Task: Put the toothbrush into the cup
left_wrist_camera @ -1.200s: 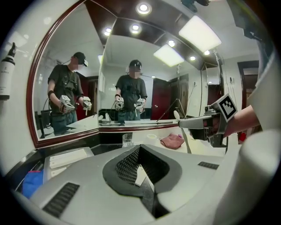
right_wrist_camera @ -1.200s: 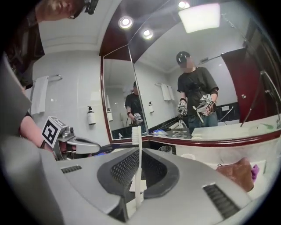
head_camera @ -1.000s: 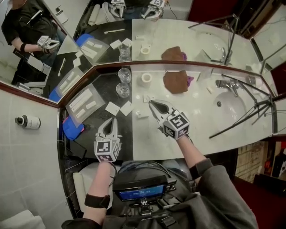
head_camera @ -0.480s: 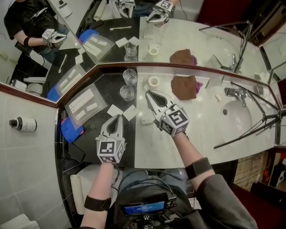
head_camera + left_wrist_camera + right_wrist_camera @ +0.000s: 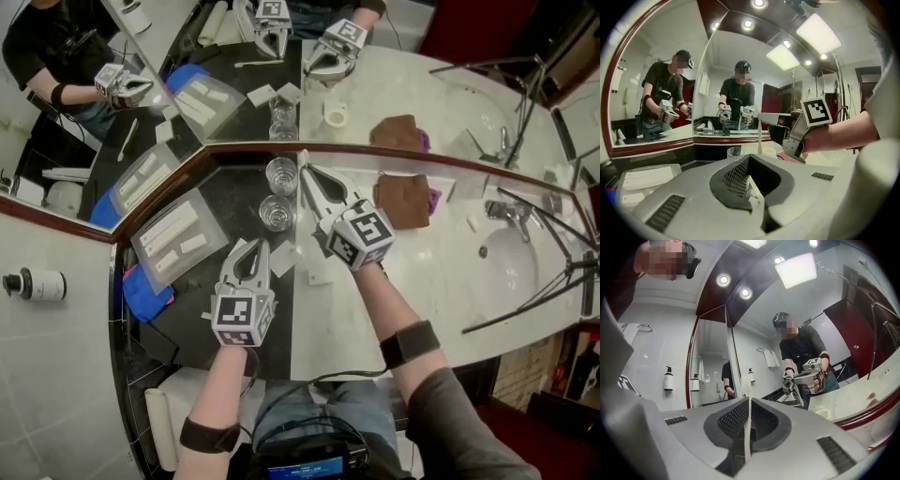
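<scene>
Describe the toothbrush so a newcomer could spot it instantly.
Over the vanity counter under the mirror, the right gripper hovers beside two clear glasses. The toothbrush is the thin white stick clamped upright in its jaws; other white items lie flat.

Slim white plastic toothbrush (image 5: pixel 747 432): smooth. Clear glass tumbler (image 5: pixel 277 213): glossy. Folded brown cloth (image 5: pixel 403 200): matt. White stone countertop (image 5: pixel 450 253) shows a polished finish.

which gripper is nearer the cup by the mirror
Right. The right gripper, holding the toothbrush, has its tips just beside that cup; the left gripper sits back toward the person, past the other cup.
</scene>
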`<state>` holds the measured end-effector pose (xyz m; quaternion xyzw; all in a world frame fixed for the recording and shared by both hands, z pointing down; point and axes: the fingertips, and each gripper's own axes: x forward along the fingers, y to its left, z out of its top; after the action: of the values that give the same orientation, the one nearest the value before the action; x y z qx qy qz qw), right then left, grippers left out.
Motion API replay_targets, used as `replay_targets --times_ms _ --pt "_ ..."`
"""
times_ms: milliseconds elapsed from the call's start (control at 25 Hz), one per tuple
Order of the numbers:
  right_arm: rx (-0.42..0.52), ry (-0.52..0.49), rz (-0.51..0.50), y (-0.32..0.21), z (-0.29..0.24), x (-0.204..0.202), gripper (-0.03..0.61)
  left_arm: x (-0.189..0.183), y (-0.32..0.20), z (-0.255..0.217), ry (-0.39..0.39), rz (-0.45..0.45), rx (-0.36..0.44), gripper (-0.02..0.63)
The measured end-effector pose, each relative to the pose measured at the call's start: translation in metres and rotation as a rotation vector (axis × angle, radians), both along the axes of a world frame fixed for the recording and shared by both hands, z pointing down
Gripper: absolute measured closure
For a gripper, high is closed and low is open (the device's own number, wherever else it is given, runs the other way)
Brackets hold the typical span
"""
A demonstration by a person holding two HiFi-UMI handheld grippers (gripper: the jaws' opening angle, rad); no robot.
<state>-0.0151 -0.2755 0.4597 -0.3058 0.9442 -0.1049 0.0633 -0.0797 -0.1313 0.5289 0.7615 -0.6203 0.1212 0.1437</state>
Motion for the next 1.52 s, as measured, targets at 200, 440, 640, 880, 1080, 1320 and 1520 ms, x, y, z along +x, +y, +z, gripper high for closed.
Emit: replay_targets --times_ms 200,440,640,880,1080,1320,1520 --pt "0.027 -0.012 0.016 -0.025 0.003 -0.019 0.545 -0.010 -0.024 0.012 0.001 -0.002 0.006 0.612" --pt "0.034 -0.038 0.035 -0.049 0.010 -0.034 0.545 -0.019 -0.044 0.020 0.020 -0.010 0.028 0.612" --pt "0.031 -0.049 0.046 -0.062 0.017 -0.044 0.544 -0.025 -0.050 0.031 0.028 -0.017 0.017 0.612" --pt "0.011 -0.011 0.049 -0.068 0.035 -0.050 0.543 -0.029 -0.054 0.036 0.037 -0.022 0.016 0.612" --pt "-0.002 0.039 0.037 -0.068 0.054 -0.053 0.541 -0.032 -0.055 0.044 0.040 -0.028 0.007 0.612" --pt "-0.029 0.093 0.047 -0.070 0.072 -0.053 0.535 -0.034 -0.055 0.044 0.047 -0.034 0.008 0.612" --pt "-0.022 0.166 0.046 -0.067 0.079 -0.056 0.535 -0.036 -0.054 0.044 0.051 -0.039 0.004 0.612"
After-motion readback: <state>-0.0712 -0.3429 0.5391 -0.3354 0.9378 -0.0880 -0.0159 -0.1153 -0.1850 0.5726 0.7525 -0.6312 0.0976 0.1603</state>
